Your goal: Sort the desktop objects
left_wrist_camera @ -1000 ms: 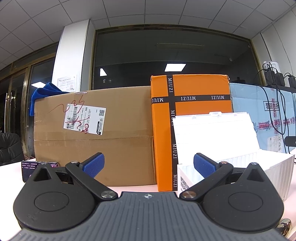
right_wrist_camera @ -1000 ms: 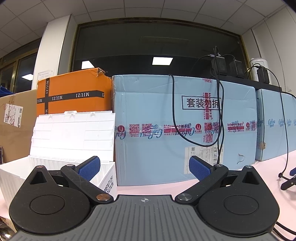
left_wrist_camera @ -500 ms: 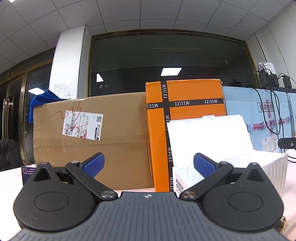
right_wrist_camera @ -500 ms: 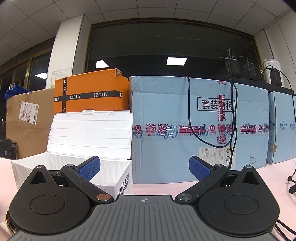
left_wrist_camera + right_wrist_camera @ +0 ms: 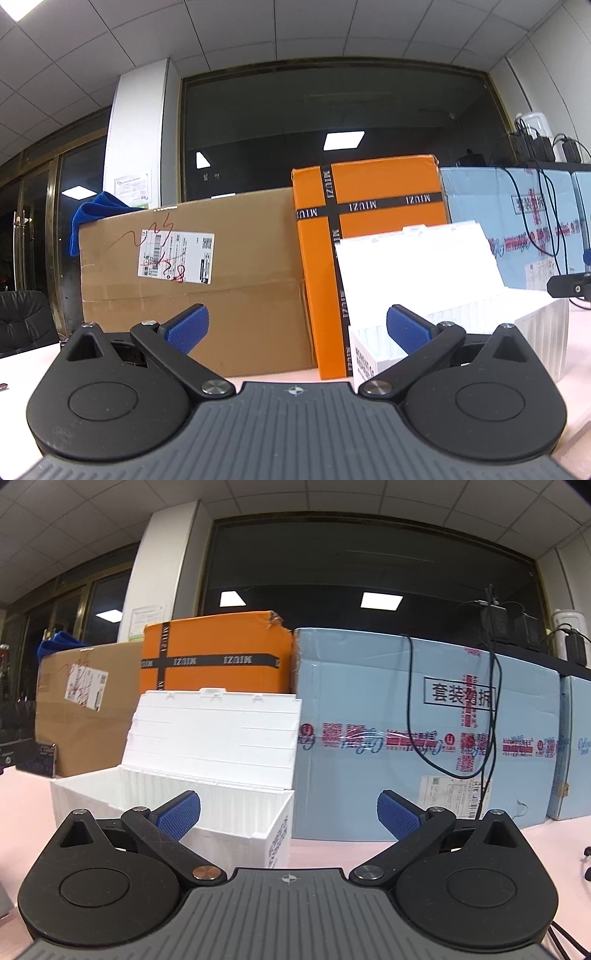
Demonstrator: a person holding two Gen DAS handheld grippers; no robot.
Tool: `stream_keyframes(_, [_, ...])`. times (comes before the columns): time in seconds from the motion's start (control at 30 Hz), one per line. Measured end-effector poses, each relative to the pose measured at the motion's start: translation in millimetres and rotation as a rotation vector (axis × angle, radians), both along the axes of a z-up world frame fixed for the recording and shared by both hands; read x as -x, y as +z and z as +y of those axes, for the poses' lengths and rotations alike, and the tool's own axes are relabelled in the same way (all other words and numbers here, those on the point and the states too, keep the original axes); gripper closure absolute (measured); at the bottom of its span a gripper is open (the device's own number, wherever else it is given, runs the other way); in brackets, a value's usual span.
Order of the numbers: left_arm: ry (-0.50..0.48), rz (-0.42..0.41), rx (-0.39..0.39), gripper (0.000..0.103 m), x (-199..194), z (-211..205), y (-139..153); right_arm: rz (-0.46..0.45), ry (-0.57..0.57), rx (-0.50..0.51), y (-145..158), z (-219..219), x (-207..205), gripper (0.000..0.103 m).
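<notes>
A white ribbed plastic box (image 5: 480, 295) with its lid raised stands on the pink desk, at the right in the left wrist view and at the left-centre in the right wrist view (image 5: 207, 775). My left gripper (image 5: 297, 328) is open and empty, held above the desk and facing the cartons, left of the white box. My right gripper (image 5: 288, 808) is open and empty, pointing past the white box's right end. No small desktop object shows between either pair of fingers.
A brown carton (image 5: 207, 280), an orange MIUZI box (image 5: 373, 229) and light-blue cartons (image 5: 424, 738) line the back of the desk. A blue cloth (image 5: 88, 218) lies on the brown carton. Black cables (image 5: 484, 716) hang over the blue carton. A dark card (image 5: 44, 758) stands at left.
Both grippers have risen and tilted up a little, so the boxes sit lower in view. The right view has swung left, showing more of the white box. Jaws stayed open.
</notes>
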State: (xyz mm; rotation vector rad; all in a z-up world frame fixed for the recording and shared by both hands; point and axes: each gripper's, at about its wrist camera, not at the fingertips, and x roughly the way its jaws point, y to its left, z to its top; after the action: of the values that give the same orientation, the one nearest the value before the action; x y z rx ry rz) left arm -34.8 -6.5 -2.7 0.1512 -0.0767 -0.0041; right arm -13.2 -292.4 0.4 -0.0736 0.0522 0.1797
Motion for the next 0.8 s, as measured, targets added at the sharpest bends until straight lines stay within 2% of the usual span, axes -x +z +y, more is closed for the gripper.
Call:
stream_keyframes(0.2, [0.008,0.04,0.0,0.0,2.1,1.9,1.4,-0.012,0.055,0.056,0.2,12.0,9.7,0.0])
stream_keyframes(0.3, [-0.022,0.088,0.009,0.0,1.8,3.3,2.8,-0.009,0.102,0.071,1.2,16.7,14.3,0.0])
stream_keyframes(0.43, [-0.054,0.138,-0.018,0.0,1.0,1.1,5.1,0.011,0.154,0.086,1.0,22.8,17.3,0.0])
stream_keyframes(0.8, [-0.216,0.375,-0.008,0.0,-8.4,-3.2,2.9,0.08,0.284,0.102,1.5,27.7,21.4,0.0])
